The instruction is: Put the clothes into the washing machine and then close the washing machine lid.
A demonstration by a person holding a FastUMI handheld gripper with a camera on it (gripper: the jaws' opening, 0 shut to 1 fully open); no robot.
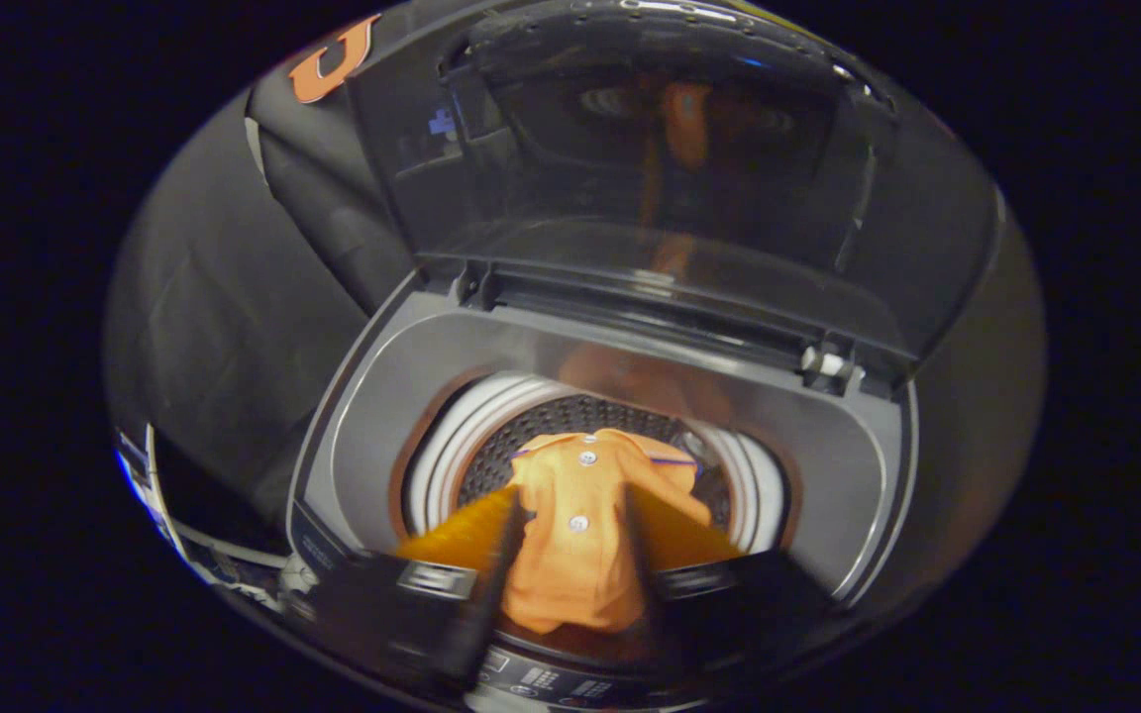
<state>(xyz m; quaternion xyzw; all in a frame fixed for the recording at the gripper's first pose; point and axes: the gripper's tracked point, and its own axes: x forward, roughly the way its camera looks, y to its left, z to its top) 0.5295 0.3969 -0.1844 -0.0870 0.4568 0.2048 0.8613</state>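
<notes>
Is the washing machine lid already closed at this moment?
No, the lid stands raised behind the drum opening, with the orange shirt held between the fingers above it.

Dim booth: creased black cloth wall (234,297) hangs behind, lit from above.

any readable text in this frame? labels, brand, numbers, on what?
None can be read.
Control panel on the front edge of the grey top-loading washing machine: small button markings, too blurred.
Small blue mark on the raised dark transparent lid: too small.
Orange buttoned shirt, held between the claw fingers over the drum: no print.
</notes>
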